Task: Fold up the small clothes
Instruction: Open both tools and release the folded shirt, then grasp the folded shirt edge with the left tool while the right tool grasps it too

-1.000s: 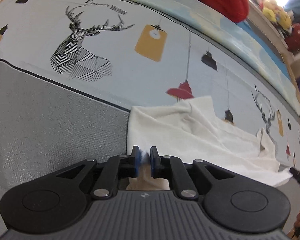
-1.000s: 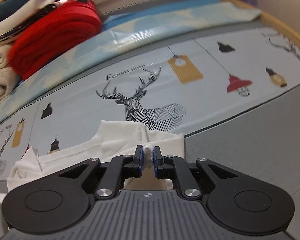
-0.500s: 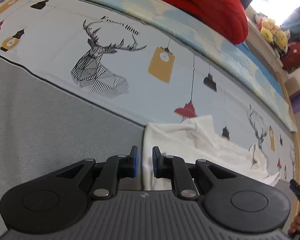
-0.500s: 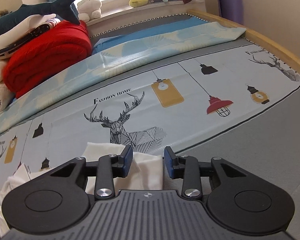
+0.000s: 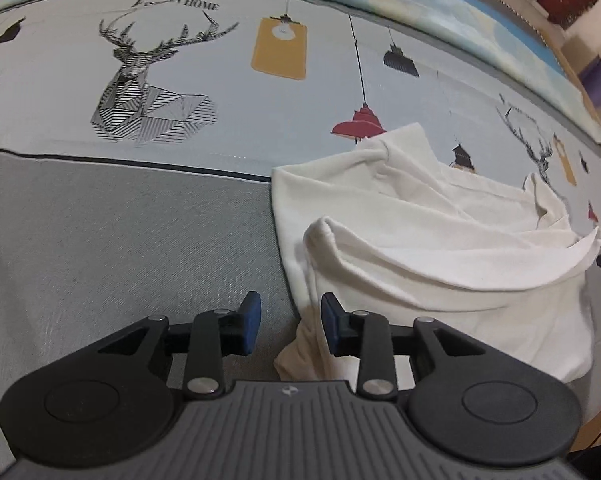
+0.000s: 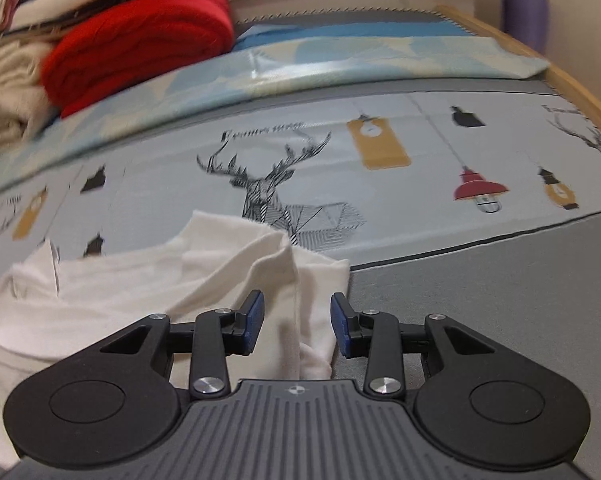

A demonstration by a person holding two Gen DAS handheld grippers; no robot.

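Two tongs, both pointed down at the bed. My left tongs (image 5: 287, 324) are parting at this moment; the blue pads (image 5: 251, 322) stand clear of each other, with grey mat showing in the gap and only the edge of the shirt (image 5: 440, 248) lying by the right-hand pad. Nothing pinched. My right tongs (image 6: 297, 326) are spread too, pads (image 6: 254, 322) apart, and a fold of the shirt (image 6: 204, 276) lies loose in the gap, a seam running up between them. No pad presses on cloth.

Shirt: white, small, rumpled, lying flat on the bed. In the left view it spreads from the tongs off to the right, one corner squared against the dark line where grey mat (image 5: 120, 240) meets printed sheet (image 5: 228, 96), a rolled hem bulging near the middle. In the right view it spreads from the tongs off to the left, corner near the same line.

Sheet print: line-drawn deer (image 6: 276, 200), yellow lamp (image 6: 378, 144), red lamp (image 6: 478, 192), black lamps. Beyond the sheet, a pale blue patterned cover (image 6: 340, 60) lies across the bed.

Far side, right view: red knit bundle (image 6: 140, 40) beside a cream heap (image 6: 4, 92), both blurred. Wooden rail (image 6: 572, 84) along the right edge, purple block (image 6: 524, 12) by the wall.
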